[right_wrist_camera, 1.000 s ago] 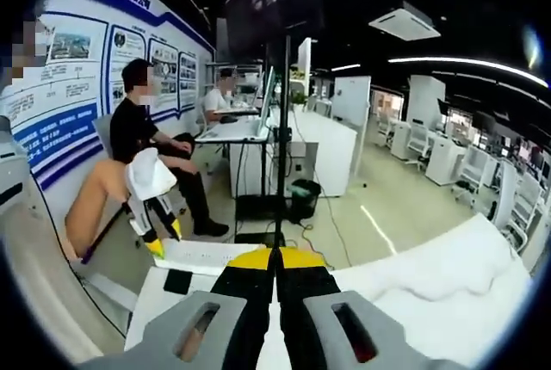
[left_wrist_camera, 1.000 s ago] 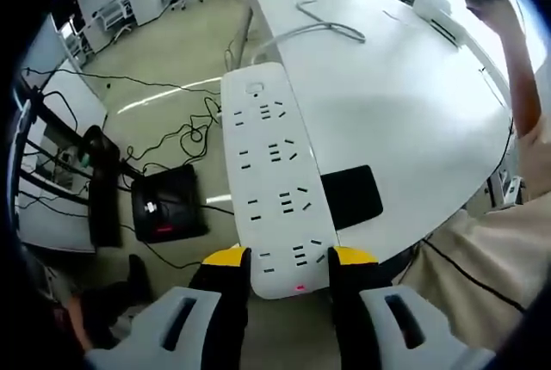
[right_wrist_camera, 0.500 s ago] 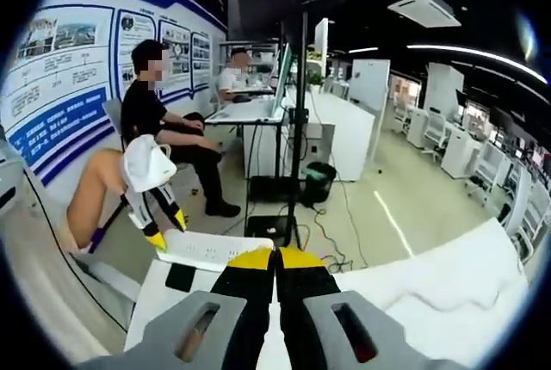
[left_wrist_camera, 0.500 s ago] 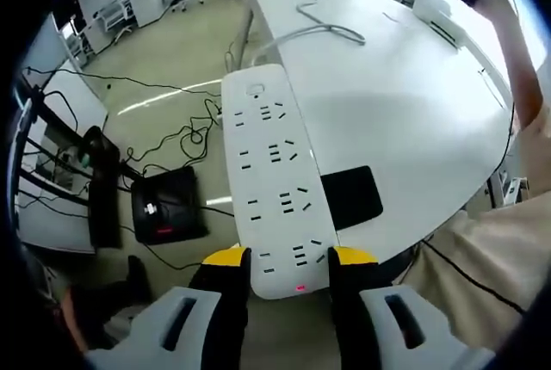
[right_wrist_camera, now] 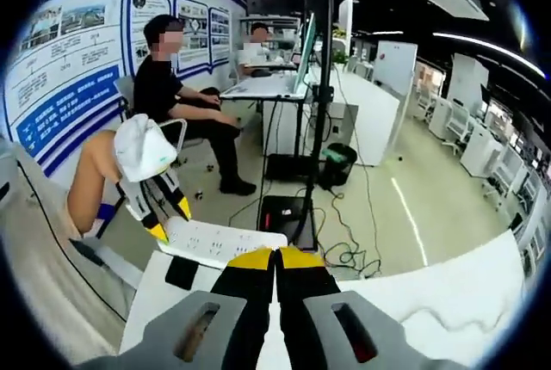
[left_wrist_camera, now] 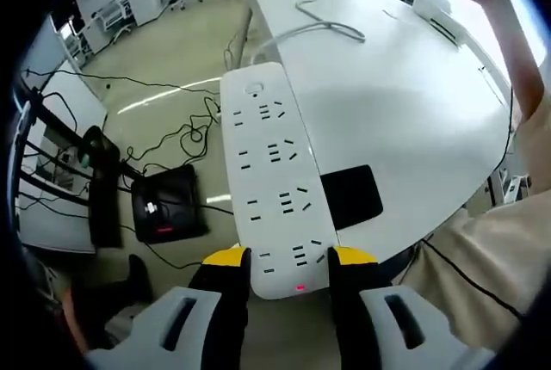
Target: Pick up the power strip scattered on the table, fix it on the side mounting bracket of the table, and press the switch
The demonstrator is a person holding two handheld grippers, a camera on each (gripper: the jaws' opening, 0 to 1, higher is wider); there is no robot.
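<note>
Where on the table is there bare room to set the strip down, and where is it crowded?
In the left gripper view, the table is bare between the black pad, the cable and the person's arm. It is crowded along the near edge, where the left gripper holds the power strip beside the pad.

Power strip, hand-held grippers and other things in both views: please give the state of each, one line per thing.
Power strip: gripped at its switch end, lying along the table edge, red light lit.
Left hand-held gripper: shut on the power strip.
Right hand-held gripper: shut, holding nothing, raised above the table.
Cable: lying loose on the table.
Black pad: flat on the table, beside the power strip.
</note>
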